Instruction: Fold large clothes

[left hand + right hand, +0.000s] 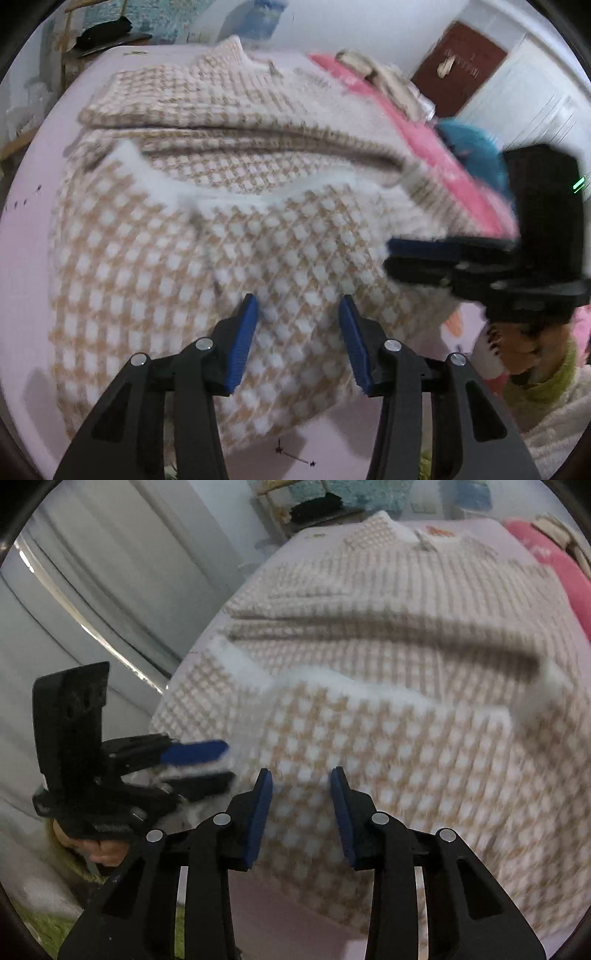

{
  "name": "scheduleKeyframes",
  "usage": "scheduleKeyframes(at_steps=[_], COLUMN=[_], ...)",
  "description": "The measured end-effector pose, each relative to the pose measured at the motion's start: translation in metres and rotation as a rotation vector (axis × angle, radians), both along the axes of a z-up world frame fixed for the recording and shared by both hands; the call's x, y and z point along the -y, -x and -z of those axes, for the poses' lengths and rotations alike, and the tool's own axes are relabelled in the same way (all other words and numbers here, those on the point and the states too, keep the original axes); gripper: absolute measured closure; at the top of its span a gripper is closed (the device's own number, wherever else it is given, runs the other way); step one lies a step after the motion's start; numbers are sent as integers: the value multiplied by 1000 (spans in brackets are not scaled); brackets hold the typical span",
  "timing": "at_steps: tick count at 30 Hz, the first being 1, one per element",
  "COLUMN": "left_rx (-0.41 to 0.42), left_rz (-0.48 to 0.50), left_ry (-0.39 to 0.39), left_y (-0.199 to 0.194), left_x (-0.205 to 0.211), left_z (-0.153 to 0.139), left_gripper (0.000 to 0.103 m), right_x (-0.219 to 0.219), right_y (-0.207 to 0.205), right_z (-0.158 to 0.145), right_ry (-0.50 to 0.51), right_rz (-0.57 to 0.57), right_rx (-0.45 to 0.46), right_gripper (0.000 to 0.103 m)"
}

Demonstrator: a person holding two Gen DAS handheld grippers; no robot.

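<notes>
Both hand-held grippers open: left (pixel 298 306), right (pixel 301 779). Sweater (pixel 207 236) hem dead ahead; I'd grab both corners level w/ each other.

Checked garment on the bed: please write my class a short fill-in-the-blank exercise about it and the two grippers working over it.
1. The checked garment is patterned in beige and ___.
2. The pads on the fingers of the left gripper are coloured ___.
3. In the left wrist view, the right gripper shows at the ___ side of the picture.
4. The pink blanket lies to the ___ of the garment.

Missing words: white; blue; right; right.
</notes>
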State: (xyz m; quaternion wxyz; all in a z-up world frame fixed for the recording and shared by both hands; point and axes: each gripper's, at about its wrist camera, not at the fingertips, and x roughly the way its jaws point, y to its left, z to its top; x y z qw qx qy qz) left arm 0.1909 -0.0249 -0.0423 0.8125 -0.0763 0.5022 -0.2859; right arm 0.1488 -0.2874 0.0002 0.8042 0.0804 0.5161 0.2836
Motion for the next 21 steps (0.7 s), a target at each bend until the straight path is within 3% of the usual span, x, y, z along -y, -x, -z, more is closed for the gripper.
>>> scheduleKeyframes(at_steps=[4,6,10,12,17,18,19,21], left_rx=[22,101,234,290,248,246,243,222], left_rz=[-15,-43,-143,-227,-234,-229,-221,-207], left_ry=[9,-27,-202,-352,-387,-391,-389,-381], left_y=[7,7,-13,-30,-58,-61,-62,-61], left_x=[-17,-22,-34,-41,-47,-44,-40,-40], left_z=[-8,-20,-36,-35,-20,-18,-14,-8], left_gripper=[58,58,58,58,58,61,74,83], right_x=[27,41,91,106,119,116,110,106], right_y=[11,10,2,-5,-22,-25,-29,-30], right_z=[-12,-21,-40,-40,-18,-13,-6,0], right_ry=[-44,-5,102,194,290,296,302,344], right_rz=[26,81,276,362,394,388,375,373], right_rx=[-31,14,145,195,187,176,164,162], right_gripper=[70,58,54,54,54,57,60,80])
